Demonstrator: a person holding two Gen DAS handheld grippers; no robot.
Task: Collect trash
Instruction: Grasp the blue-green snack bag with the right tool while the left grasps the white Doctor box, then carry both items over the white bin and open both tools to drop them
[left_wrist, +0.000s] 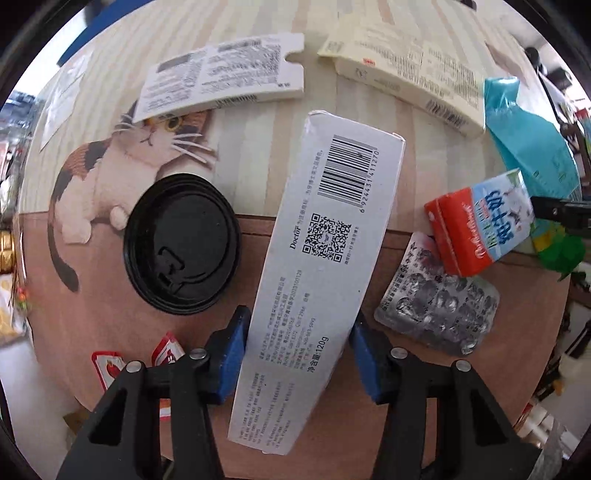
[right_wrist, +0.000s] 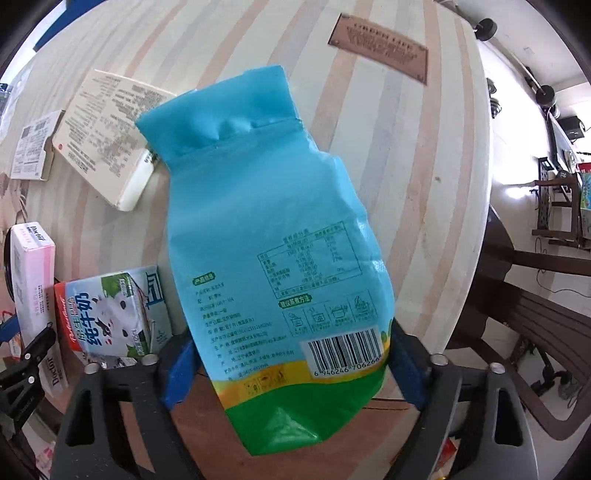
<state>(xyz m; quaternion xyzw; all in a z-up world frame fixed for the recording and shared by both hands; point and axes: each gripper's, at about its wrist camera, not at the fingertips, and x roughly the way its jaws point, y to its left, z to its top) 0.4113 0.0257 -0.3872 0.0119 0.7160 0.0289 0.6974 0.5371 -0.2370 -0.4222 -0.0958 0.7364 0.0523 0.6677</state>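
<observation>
A: Both grippers point straight down. Left gripper (left_wrist: 299, 354) has its pads clamped on the white box (left_wrist: 317, 266), lid (left_wrist: 183, 245) at nine o'clock.

B: Right gripper (right_wrist: 291, 363) looks clamped on the blue bag (right_wrist: 273, 251), carton (right_wrist: 110, 317) at nine. Grab step, I reckon. Next: lift both clear without snagging.
</observation>
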